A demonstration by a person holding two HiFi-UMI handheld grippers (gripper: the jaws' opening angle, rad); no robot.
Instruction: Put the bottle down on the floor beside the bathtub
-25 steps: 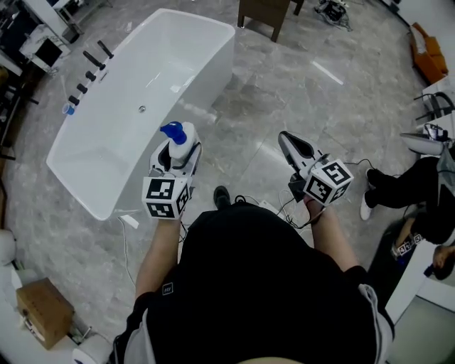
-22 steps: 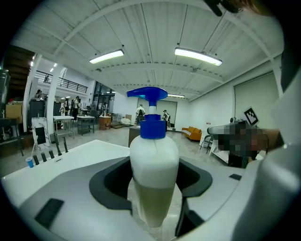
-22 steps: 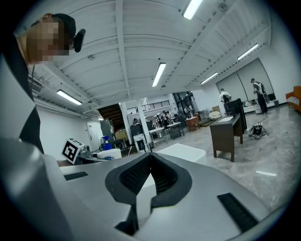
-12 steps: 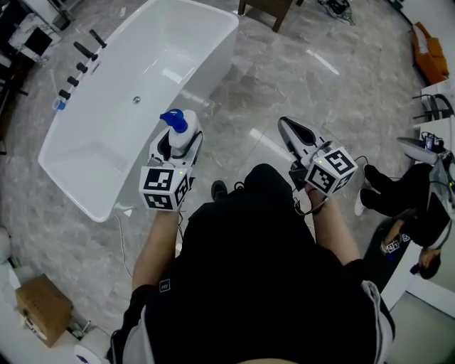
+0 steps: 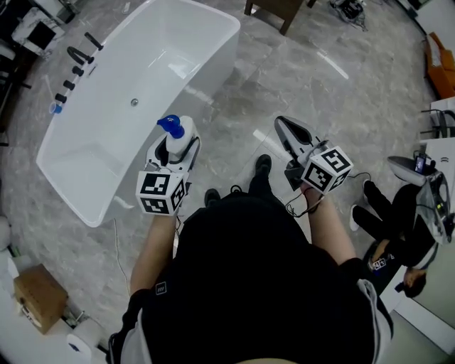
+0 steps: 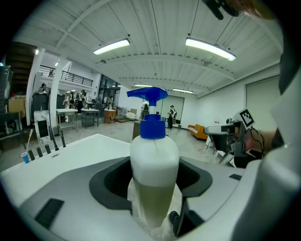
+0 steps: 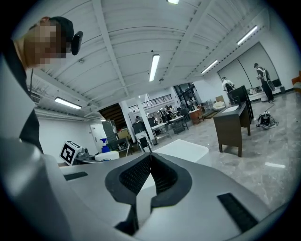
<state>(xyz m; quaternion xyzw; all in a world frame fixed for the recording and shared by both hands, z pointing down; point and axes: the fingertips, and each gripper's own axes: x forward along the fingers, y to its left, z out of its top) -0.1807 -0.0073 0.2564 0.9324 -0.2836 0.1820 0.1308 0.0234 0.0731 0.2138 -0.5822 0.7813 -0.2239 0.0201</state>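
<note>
A white pump bottle (image 6: 154, 174) with a blue pump head (image 5: 170, 126) stands upright between the jaws of my left gripper (image 5: 178, 142), which is shut on it and holds it in the air just right of the white bathtub (image 5: 106, 160). Yellowish liquid fills the bottle's lower part. My right gripper (image 5: 286, 130) is held level over the grey marble floor (image 5: 234, 99) to the right, its jaws closed together with nothing between them (image 7: 149, 157). The bathtub's near end also shows in the right gripper view (image 7: 181, 148).
Black taps (image 5: 77, 53) line the tub's far rim. A dark wooden table (image 5: 274, 11) stands beyond the tub. A seated person (image 5: 398, 213) is at the right. A cardboard box (image 5: 35, 297) lies at the lower left. Cables trail on the floor by my feet.
The person has stepped forward a little; both grippers and the bottle keep their pose, and the tub has shifted slightly left and nearer in the head view.
</note>
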